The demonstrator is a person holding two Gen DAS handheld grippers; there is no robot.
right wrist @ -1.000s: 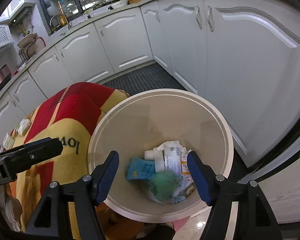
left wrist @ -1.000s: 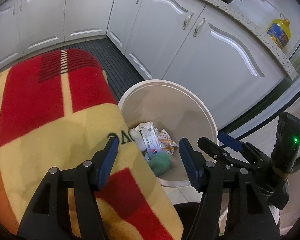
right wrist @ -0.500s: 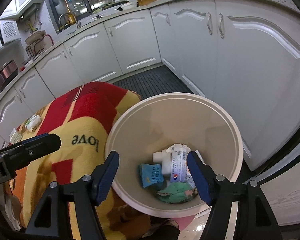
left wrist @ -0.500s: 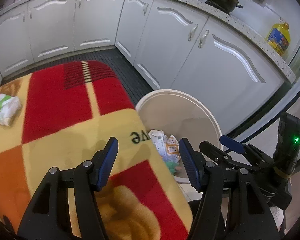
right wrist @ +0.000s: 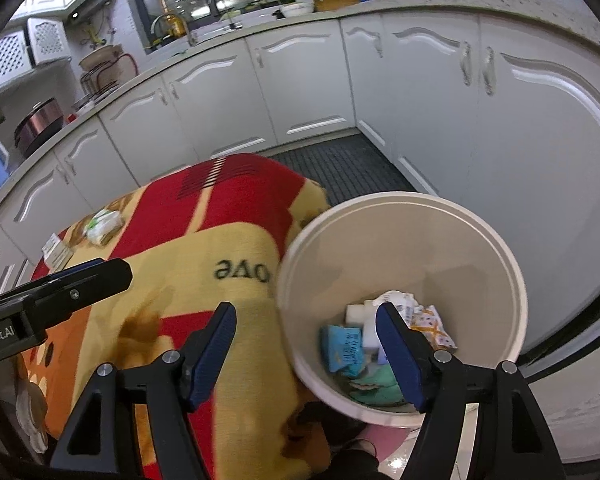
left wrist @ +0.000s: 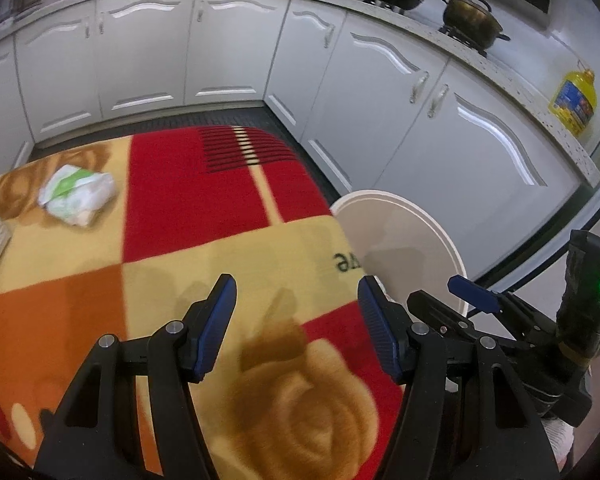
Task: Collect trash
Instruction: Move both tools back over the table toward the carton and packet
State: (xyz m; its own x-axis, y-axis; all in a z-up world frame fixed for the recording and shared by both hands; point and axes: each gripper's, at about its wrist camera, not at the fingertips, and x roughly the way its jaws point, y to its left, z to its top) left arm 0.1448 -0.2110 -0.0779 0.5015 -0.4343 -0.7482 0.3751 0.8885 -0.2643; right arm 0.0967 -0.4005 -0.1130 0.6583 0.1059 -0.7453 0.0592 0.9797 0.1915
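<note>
Your left gripper (left wrist: 296, 316) spread wide and holding nothing above the red-and-yellow blanket (left wrist: 228, 248), your right gripper (right wrist: 304, 340) likewise gaping and unloaded beside the white bin (right wrist: 500, 264), wrappers (right wrist: 342, 348) heaped inside it, a green-and-white packet (left wrist: 78, 194) resting on the blanket's far left.

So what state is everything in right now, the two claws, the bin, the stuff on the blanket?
left gripper: open, empty, above the blanket.
right gripper: open, empty, at the bin's edge.
trash bin: upright, lidless, wrappers at the bottom.
tissue pack: lying on the blanket, uncollected.
cabinet doors: shut.
</note>
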